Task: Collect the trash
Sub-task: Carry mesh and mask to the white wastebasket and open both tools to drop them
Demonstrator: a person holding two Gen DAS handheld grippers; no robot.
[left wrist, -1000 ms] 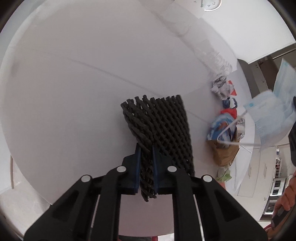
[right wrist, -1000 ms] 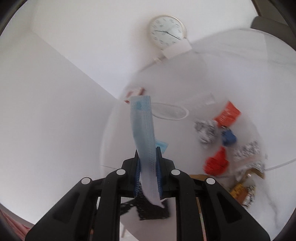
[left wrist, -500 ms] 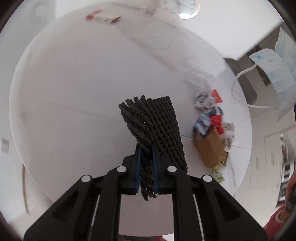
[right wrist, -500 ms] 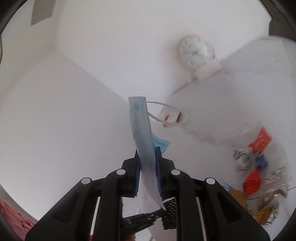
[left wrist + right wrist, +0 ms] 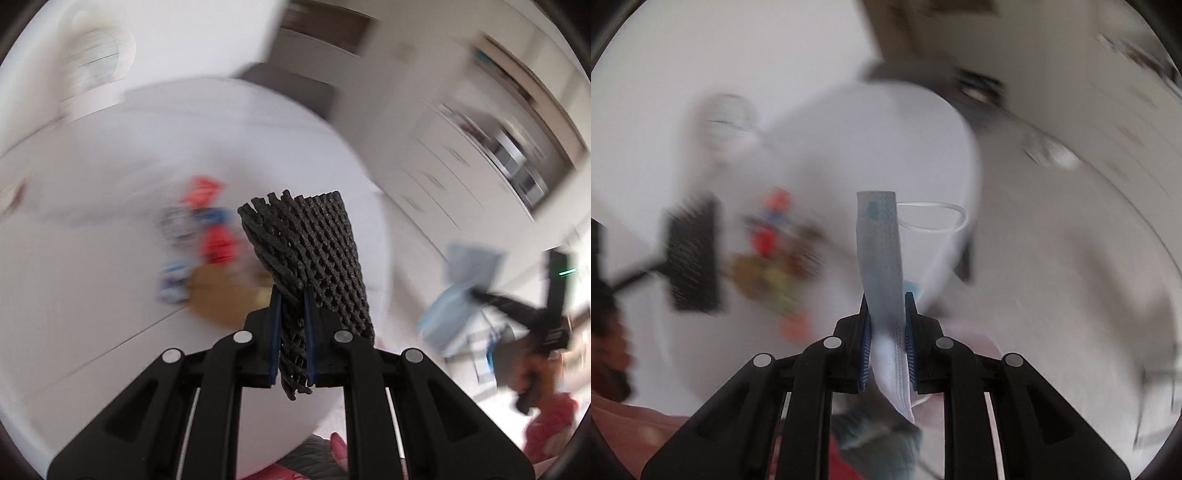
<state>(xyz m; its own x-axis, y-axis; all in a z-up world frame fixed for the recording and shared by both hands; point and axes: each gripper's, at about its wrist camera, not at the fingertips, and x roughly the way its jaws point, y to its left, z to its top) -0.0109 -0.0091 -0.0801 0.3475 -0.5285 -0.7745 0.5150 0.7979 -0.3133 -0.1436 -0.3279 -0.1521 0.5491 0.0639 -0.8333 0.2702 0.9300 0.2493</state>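
Black foam net (image 5: 314, 254) clamped in left tongs (image 5: 291, 336); mask (image 5: 882, 266) in right tongs (image 5: 888, 339).

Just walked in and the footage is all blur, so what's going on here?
A person is clearing trash with two handheld grippers. The left gripper is shut on a piece of black foam netting, and the right gripper is shut on a blue face mask. A pile of wrappers is on the round white table.

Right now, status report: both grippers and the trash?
Left gripper shut on black foam net. Right gripper shut on face mask. Trash pile on table. Nothing blocking.
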